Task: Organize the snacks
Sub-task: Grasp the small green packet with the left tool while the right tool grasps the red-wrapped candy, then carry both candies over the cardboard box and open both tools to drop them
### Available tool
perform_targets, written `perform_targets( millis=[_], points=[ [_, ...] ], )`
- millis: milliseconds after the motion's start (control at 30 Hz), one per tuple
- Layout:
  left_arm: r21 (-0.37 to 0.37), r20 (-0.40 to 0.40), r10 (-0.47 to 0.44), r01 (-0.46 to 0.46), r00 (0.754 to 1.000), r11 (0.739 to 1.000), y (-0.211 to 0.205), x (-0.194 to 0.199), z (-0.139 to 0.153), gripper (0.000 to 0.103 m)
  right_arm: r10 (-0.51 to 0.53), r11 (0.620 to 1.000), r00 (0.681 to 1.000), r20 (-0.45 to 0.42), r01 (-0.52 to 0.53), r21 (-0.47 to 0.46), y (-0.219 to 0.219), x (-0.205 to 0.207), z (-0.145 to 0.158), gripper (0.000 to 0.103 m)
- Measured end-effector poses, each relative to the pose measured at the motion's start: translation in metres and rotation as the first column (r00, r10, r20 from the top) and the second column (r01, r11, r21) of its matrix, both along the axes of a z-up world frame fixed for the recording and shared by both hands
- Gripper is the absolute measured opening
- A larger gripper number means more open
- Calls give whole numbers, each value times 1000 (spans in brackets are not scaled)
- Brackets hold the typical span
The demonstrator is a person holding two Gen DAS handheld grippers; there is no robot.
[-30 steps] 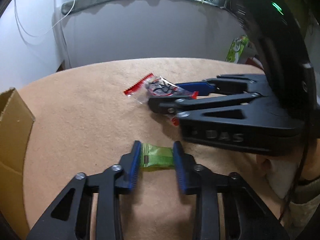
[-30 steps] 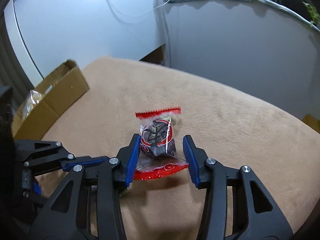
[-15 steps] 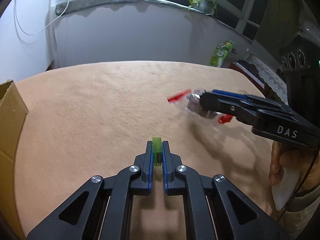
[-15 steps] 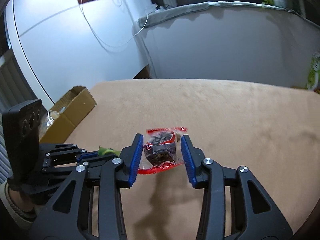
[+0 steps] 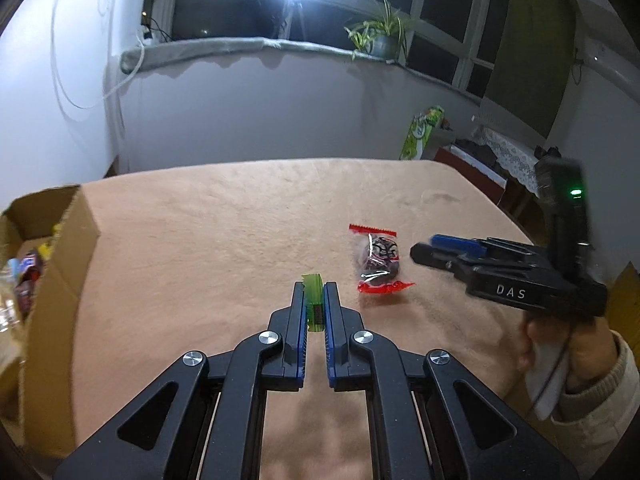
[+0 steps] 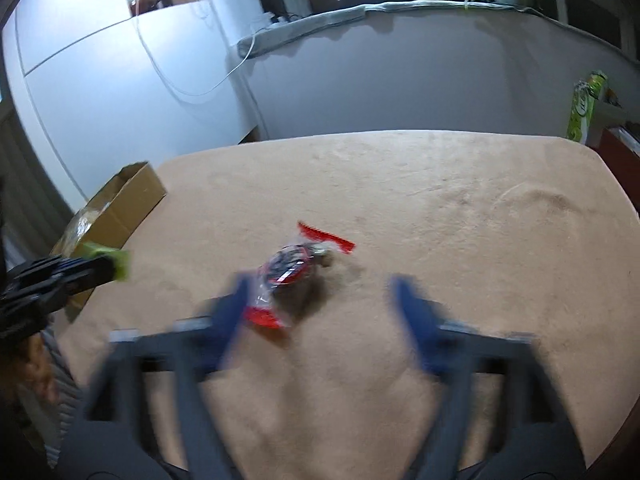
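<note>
**Green snack pinched on the left, red one loose on the cloth**

In the left wrist view, at about nine o'clock, an open cardboard box (image 5: 60,264) sits on the edge of the table, with several wrapped snacks (image 5: 28,276) lying inside it; they are too blurred to tell apart. The table (image 5: 224,220) is covered with a tan, plush cloth. Near the middle of that view, the left gripper (image 5: 315,308) has its blue pads pressed together on a small green packet (image 5: 313,300), which stands on edge between them and sticks out past the tips toward twelve o'clock. The packet appears clear of the cloth.

At about two o'clock from the green packet, and near it, a red-ended clear wrapper with a dark snack inside (image 5: 378,260) lies on the cloth, untouched by either gripper. At three o'clock in that view comes the right gripper (image 5: 430,248), held by a hand (image 5: 560,344) in a pale knitted sleeve.

The right wrist view is smeared by motion. Its gripper (image 6: 320,292) has jaws spreading wide, and the red wrapper (image 6: 296,268) lies between and just ahead of the fingers, nearer the left one; whether it touches that one the blur hides.

On the window ledge at one o'clock stands a potted plant (image 5: 380,40).
</note>
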State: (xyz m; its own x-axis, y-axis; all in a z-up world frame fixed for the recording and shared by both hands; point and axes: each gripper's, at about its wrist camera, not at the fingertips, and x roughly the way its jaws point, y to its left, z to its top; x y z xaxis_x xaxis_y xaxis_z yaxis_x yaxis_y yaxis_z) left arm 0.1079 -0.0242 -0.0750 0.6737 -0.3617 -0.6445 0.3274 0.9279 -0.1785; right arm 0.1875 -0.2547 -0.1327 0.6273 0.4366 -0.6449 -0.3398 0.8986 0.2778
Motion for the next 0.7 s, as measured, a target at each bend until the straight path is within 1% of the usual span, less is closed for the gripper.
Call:
perform_targets(
  millis=[67,133,167,200,233,300,467,567,700],
  points=[
    [-5,10,13,-13,1000,1000,1,-4,4,6,18,1000,1000,-21,-19,-25,13,13,-5,91],
    [-9,19,24,-23,1000,1000,6,-8,8,6,48,998,997,-67,-50,-32,27,25,-12,90],
    [-12,21,30,-30,999,999,8,-10,8,6,75,996,993,-87,-79,-50,37,31,-17,77],
    [-12,22,35,-35,999,999,9,-11,9,6,65,992,995,-74,-72,-101,44,32,-17,62],
    [-13,24,39,-39,999,999,11,-13,11,6,72,990,995,-70,-80,-114,47,31,-15,48],
    [-14,30,49,-49,998,999,15,-17,14,6,89,991,994,-69,-95,-94,49,26,-13,46],
    [-12,58,73,-73,996,997,28,-24,21,6,41,997,999,-29,-43,-68,35,9,-7,44],
    [-14,79,76,-75,994,997,32,-26,27,6,12,999,1000,5,-11,-48,24,-1,7,44],
    [-4,119,77,-77,990,997,38,-31,37,6,14,999,998,59,-12,-43,29,-11,34,44]
  ],
)
